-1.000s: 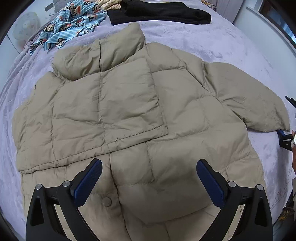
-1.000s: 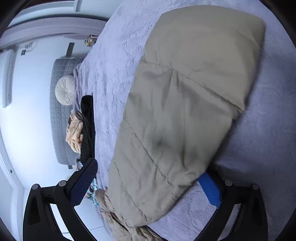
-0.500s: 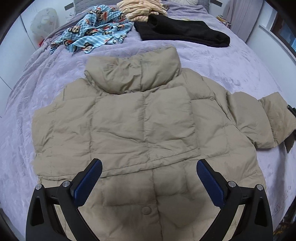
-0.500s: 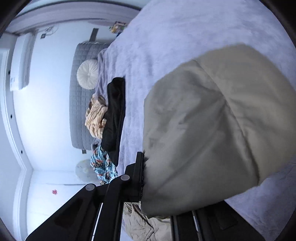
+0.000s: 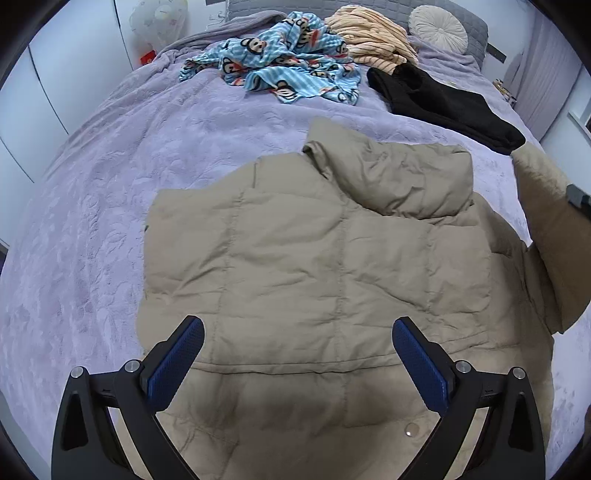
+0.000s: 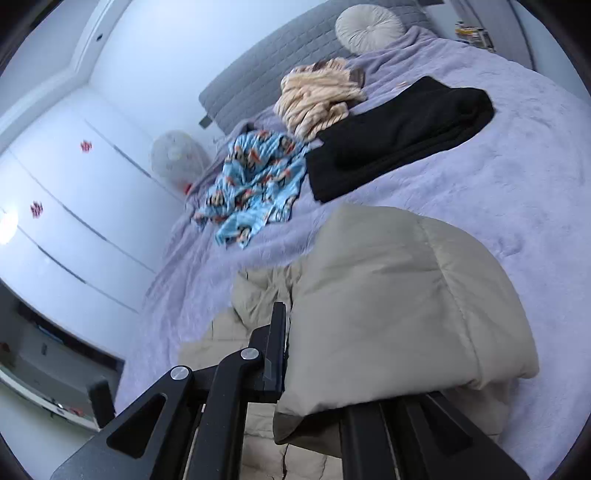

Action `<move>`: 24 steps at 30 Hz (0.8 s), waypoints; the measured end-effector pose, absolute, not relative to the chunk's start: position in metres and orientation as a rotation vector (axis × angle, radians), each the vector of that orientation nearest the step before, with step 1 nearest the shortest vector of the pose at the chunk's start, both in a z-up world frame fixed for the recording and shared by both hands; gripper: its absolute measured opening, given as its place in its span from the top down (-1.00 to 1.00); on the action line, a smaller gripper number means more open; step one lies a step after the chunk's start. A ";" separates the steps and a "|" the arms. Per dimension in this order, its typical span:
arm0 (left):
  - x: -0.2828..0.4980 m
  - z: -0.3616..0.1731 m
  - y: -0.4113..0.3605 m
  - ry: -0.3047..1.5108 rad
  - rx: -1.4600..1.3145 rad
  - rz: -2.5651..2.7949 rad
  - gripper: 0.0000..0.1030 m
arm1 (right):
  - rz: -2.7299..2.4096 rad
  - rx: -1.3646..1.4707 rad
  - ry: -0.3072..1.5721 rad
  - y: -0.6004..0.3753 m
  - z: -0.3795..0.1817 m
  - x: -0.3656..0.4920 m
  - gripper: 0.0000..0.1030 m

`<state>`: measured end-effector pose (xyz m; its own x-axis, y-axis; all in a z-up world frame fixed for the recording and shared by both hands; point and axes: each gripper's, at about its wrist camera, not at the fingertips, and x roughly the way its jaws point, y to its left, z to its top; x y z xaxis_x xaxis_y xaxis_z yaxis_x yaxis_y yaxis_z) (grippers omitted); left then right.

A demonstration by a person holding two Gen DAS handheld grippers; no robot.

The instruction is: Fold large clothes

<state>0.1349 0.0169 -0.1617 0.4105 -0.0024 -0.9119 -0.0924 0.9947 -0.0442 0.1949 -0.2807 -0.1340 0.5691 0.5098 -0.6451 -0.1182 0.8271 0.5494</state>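
A beige puffer jacket (image 5: pixel 332 266) lies spread on the purple bedspread (image 5: pixel 147 147), collar toward the headboard. My left gripper (image 5: pixel 297 332) hovers open over the jacket's lower half with nothing between its blue pads. The jacket's sleeve (image 5: pixel 546 221) is raised off the bed at the right edge, where part of my right gripper (image 5: pixel 576 195) shows. In the right wrist view my right gripper (image 6: pixel 290 332) is shut on that sleeve (image 6: pixel 388 302). The puffy cuff bulges over it and hides one finger.
A blue monkey-print garment (image 5: pixel 280 62), a cream striped garment (image 5: pixel 373 40) and a black garment (image 5: pixel 443 103) lie near the headboard. A round cushion (image 5: pixel 437 26) is behind them. White wardrobe doors (image 6: pixel 74 221) and a fan (image 6: pixel 177 155) stand beyond the bed's left side.
My right gripper shut on the sleeve cuff, rolled upright and lifted the sleeve off the bed. My left gripper stayed open and shifted left, so the jacket sits further right in its view.
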 end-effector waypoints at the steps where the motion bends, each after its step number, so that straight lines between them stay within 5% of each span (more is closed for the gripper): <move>1: 0.136 -0.165 0.024 1.149 -0.093 0.065 -0.98 | 0.391 0.475 0.930 -0.269 -0.146 0.196 0.85; 8: 0.134 -0.183 0.053 1.166 -0.143 0.090 -0.98 | 0.295 0.476 1.161 -0.231 -0.243 0.189 0.85; 13: 0.138 -0.191 0.049 1.176 -0.152 0.067 -0.98 | 0.236 0.542 1.222 -0.234 -0.264 0.201 0.83; 15: 0.141 -0.191 0.044 1.175 -0.157 0.049 -0.98 | 0.238 0.547 1.228 -0.236 -0.255 0.200 0.62; 17: 0.145 -0.190 0.039 1.168 -0.160 0.031 -0.98 | 0.254 0.549 1.205 -0.241 -0.239 0.194 -0.08; 18: 0.148 -0.190 0.037 1.164 -0.164 0.022 -0.98 | 0.257 0.552 1.183 -0.244 -0.225 0.190 -0.19; 24: 0.170 -0.197 0.034 1.176 -0.231 -0.027 -0.98 | 0.117 0.664 1.071 -0.298 -0.198 0.169 -0.22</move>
